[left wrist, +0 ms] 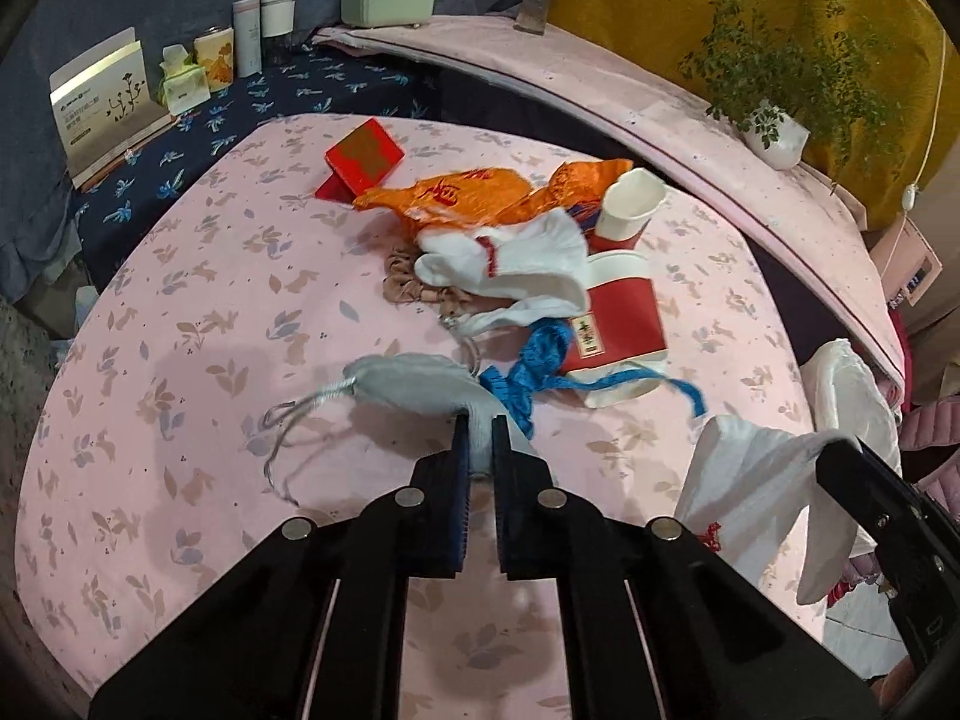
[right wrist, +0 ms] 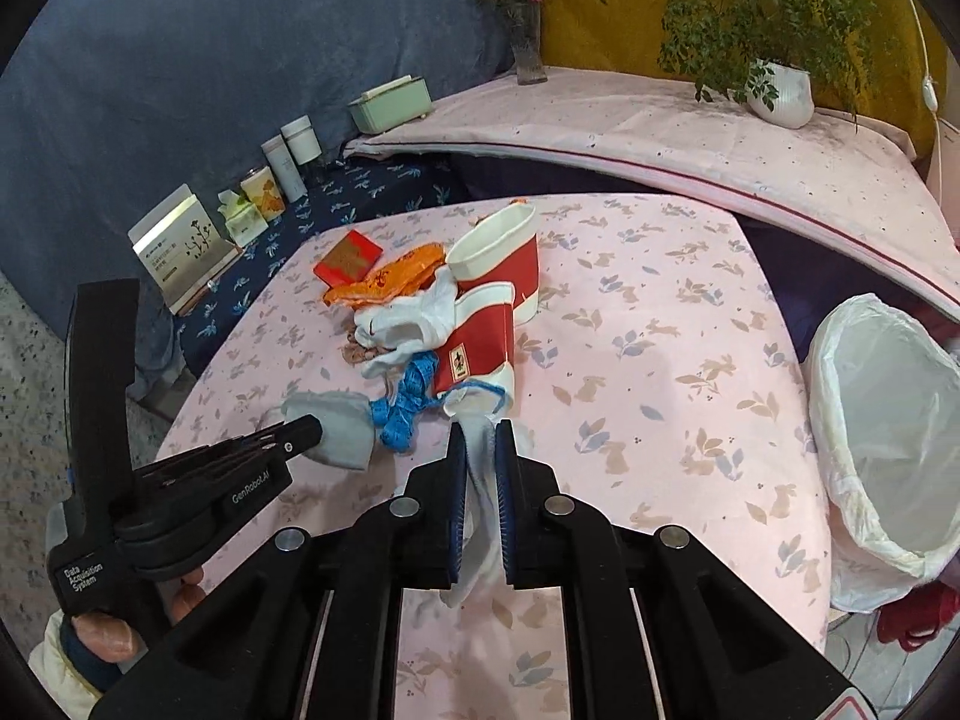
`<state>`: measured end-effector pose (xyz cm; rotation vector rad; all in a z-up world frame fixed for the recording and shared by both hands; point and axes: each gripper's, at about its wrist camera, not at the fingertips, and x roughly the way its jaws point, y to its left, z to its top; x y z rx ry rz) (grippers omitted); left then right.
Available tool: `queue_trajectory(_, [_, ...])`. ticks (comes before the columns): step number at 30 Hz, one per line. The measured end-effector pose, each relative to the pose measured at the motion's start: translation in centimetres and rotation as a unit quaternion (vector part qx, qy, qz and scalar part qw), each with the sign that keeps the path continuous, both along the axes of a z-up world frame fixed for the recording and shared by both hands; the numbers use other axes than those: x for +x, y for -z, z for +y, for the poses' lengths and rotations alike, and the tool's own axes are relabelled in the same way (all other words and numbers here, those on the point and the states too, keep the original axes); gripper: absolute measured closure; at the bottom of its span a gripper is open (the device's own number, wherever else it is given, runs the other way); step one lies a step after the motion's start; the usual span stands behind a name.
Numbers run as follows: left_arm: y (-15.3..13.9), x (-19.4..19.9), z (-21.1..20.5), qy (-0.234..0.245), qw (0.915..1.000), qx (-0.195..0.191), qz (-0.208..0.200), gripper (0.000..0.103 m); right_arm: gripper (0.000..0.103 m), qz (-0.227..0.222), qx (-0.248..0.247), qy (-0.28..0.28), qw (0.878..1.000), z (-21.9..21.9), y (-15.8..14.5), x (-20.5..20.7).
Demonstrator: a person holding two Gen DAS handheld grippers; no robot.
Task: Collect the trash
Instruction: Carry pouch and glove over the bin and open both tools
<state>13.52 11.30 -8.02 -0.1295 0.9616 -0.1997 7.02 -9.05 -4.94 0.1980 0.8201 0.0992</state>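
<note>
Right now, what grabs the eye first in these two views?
The trash heap mid-table: red-and-white paper cups, an orange wrapper and a blue ribbon. Each tool is shut on something: the left tool on a grey drawstring pouch, the right tool on white cloth. A lined bin waits at right.

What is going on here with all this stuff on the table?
A person is clearing litter off a pink table with two tools. The left hand-held gripper is shut on a grey drawstring pouch, and the right hand-held gripper is shut on a white cloth. More litter, red paper cups and an orange wrapper, still lies in a pile. A lined trash bin waits open at the right.
</note>
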Motion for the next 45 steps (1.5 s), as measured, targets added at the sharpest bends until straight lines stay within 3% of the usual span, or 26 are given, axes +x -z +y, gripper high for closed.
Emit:
queue_trajectory(11, [-7.0, -3.0, -5.2, 0.065, 0.9953, -0.038, -0.061, 0.097, 0.095, -0.060, 0.008, 0.042, 0.997, -4.8, -4.8, -2.3])
queue_trajectory(20, [-10.0, -3.9, -12.3, 0.138, 0.9853, -0.053, -0.086, 0.097, 0.095, -0.090, 0.000, 0.105, 0.990, -10.3, -6.6, -4.2])
queue_trajectory(31, [-10.7, -4.7, -22.6, 0.227, 0.9684, -0.043, -0.094, 0.097, 0.095, -0.096, -0.004, 0.199, 0.975, -18.7, -6.4, -6.0])
queue_trajectory(45, [-9.1, -4.4, -32.7, 0.308, 0.9479, -0.043, -0.067, 0.095, 0.095, -0.065, 0.001, 0.278, 0.958, -27.1, -3.8, -7.0])
